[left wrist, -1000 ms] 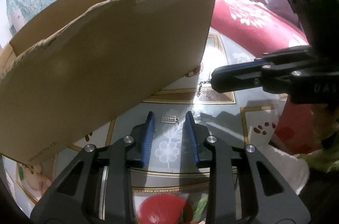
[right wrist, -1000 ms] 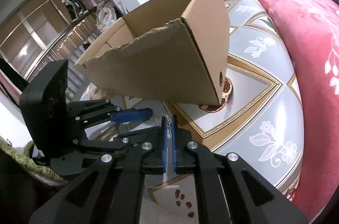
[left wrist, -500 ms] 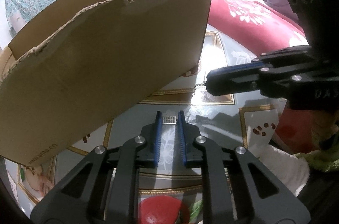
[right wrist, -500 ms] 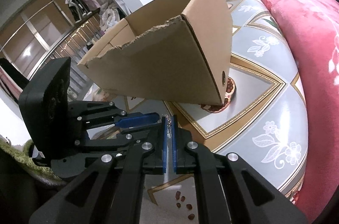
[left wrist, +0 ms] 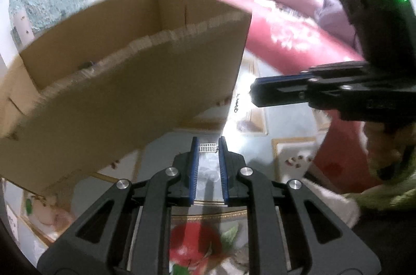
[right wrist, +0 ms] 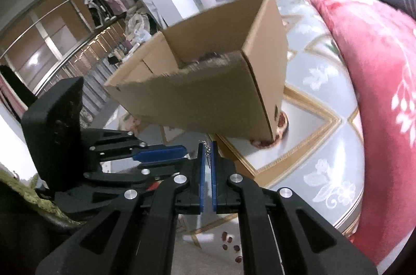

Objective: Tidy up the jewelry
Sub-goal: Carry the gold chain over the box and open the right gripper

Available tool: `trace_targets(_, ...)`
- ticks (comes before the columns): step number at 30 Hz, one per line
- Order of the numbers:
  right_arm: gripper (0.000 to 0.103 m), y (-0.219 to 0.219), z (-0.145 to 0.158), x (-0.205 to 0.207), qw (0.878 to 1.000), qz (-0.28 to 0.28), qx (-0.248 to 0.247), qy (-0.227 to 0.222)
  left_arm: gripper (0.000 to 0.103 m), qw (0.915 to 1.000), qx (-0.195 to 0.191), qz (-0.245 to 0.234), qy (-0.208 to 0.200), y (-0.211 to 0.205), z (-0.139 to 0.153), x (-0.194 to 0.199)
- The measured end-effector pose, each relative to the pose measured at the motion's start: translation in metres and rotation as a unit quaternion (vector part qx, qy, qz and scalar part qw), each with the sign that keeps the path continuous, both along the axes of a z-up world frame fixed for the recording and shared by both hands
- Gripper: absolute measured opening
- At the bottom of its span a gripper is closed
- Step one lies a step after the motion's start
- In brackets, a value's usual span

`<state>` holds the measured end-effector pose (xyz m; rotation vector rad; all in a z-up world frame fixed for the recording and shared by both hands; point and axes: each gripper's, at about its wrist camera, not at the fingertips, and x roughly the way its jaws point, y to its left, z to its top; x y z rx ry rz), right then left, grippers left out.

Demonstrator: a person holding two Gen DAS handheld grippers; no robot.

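Both tools level, beside box

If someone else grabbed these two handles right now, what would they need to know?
Left gripper: shut on a small silver pendant, lifted off the table.
Right gripper: shut on a thin chain that dangles from its fingers.
The cardboard box stands just ahead, open on top.
Done: both pieces picked up.
Left: probably carry each over the box and let go.

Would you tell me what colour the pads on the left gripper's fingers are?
Blue pads on black fingers, clearest in the left wrist view.
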<state>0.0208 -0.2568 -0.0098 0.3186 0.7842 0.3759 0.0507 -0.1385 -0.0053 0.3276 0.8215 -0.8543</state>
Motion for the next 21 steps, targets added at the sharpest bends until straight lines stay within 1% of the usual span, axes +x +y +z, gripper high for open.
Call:
trace_targets(3,0.004,0.003,0.029,0.001,0.999,0.013,-0.001,-0.035,0.014,0.9993,-0.034,0.007,-0.01,0.017,0.029,0.002)
trace_targets(6,0.004,0.006,0.058,0.009,0.997,0.028,-0.007,-0.075,0.014,0.9969,-0.072,0.015,-0.028,0.032,0.063,0.007)
trace_targets(8,0.004,0.009,0.071,0.021,0.995,0.035,-0.018,-0.09,0.014,0.9949,-0.092,0.021,-0.036,0.044,0.082,0.016)
trace_targets(9,0.004,0.01,0.075,0.028,0.995,0.036,-0.022,-0.092,0.014,0.9944,-0.096,0.025,-0.037,0.047,0.087,0.021)
trace_targets(11,0.004,0.014,0.081,0.045,0.994,0.041,-0.036,-0.09,0.014,0.9942,-0.091,0.043,-0.038,0.052,0.093,0.038)
trace_targets(13,0.004,0.021,0.083,0.061,0.994,0.044,-0.057,-0.085,0.014,0.9946,-0.07,0.068,-0.036,0.053,0.091,0.059)
trace_targets(17,0.004,0.028,0.077,0.094,0.993,0.051,-0.086,-0.064,0.014,0.9937,-0.057,0.097,0.003,0.056,0.08,0.1)
trace_targets(21,0.004,0.036,0.07,0.119,0.99,0.058,-0.119,-0.043,0.014,0.9925,-0.041,0.111,0.032,0.05,0.069,0.126)
